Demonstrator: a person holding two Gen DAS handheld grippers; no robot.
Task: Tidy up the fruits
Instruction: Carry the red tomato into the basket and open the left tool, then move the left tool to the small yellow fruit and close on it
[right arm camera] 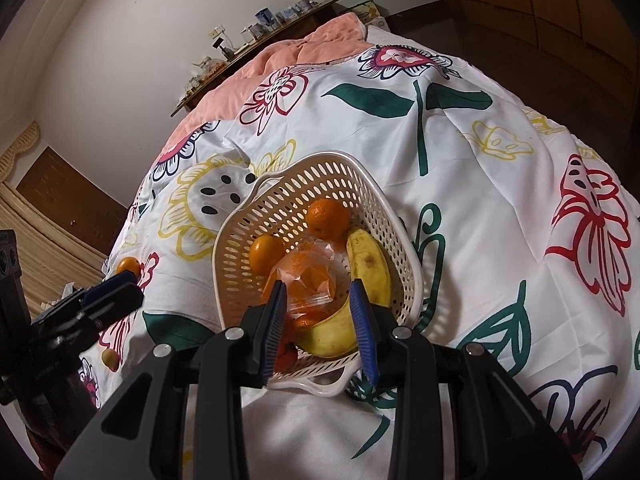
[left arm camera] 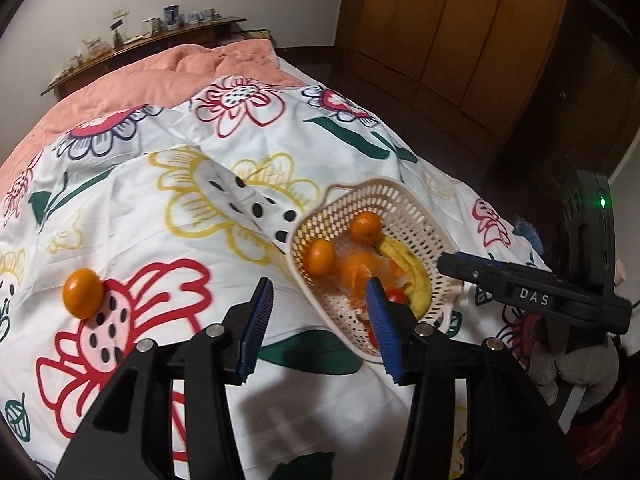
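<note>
Beside the basket holding oranges and a banana, our left gripper stands partly open and empty. Our right gripper is clamped on the basket's near rim. Left of the basket, one orange lies on the floral bedsheet.

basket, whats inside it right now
The basket holds two loose oranges, a clear bag of orange fruit, a banana and something red, mostly hidden underneath.

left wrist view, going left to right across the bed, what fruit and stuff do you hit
loose orange on the bedspread → left gripper → basket with oranges and a banana → right gripper at the basket's right rim
</note>
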